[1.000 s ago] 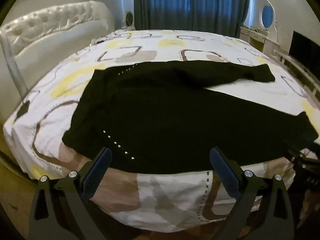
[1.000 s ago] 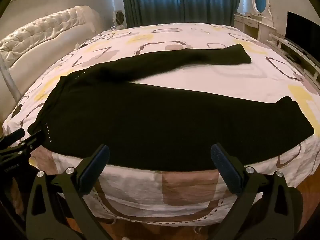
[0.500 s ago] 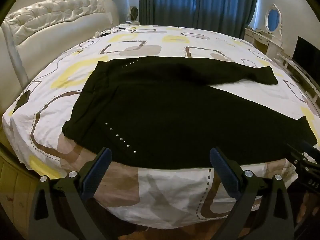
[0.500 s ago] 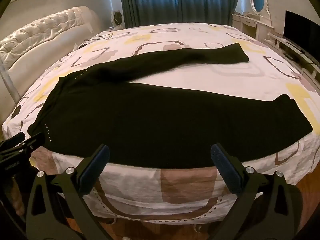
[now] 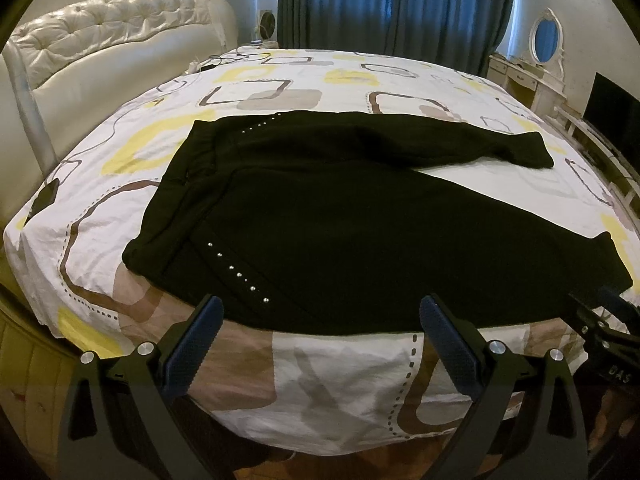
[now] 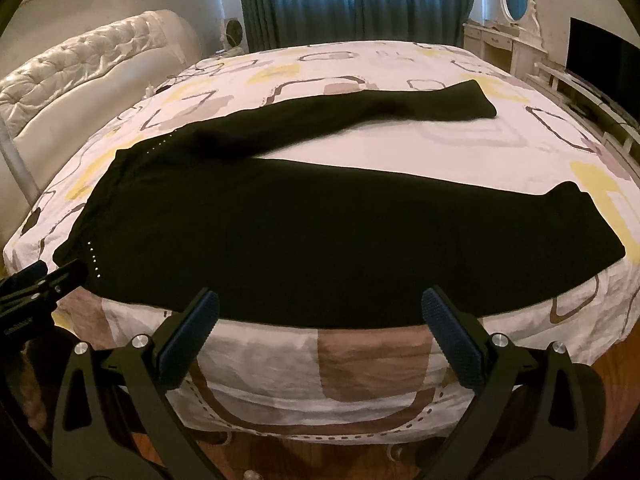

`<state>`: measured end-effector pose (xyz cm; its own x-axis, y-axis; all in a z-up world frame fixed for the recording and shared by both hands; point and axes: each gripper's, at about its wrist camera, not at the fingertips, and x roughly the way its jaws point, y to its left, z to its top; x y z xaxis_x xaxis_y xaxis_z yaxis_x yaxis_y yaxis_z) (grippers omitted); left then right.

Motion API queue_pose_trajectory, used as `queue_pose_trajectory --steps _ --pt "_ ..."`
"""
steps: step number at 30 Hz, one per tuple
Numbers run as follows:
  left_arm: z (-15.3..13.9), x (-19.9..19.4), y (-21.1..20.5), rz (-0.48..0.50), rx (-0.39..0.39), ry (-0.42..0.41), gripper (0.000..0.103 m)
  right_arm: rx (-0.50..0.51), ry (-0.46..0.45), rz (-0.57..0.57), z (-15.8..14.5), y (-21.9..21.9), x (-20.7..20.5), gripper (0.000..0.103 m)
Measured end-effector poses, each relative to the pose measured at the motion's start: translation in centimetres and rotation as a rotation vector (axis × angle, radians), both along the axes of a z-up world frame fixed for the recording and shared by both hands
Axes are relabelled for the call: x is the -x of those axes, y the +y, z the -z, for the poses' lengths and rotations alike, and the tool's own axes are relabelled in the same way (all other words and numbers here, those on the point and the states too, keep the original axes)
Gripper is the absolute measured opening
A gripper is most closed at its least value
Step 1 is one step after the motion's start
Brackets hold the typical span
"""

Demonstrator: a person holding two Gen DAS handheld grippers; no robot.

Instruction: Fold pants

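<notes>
The black pants (image 5: 340, 216) lie spread flat on the bed (image 5: 304, 76), waistband to the left, legs splayed to the right, one along the near edge. Small studs (image 5: 240, 276) dot the hip. Both the left tongs (image 5: 318, 336) and right tongs (image 6: 320, 328) are spread wide, seemingly just short of the bed's edge, gripping nothing.
</notes>
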<state>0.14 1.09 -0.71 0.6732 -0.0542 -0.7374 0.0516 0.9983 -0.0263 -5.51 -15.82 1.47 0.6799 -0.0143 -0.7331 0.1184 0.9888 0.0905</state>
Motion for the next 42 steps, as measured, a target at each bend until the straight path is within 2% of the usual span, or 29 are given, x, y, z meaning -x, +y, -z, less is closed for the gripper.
queue_pose_trajectory --steps 42 --pt "0.8 0.3 -0.7 0.022 -0.024 0.025 0.098 -0.004 0.044 0.007 1.7 0.1 0.0 0.101"
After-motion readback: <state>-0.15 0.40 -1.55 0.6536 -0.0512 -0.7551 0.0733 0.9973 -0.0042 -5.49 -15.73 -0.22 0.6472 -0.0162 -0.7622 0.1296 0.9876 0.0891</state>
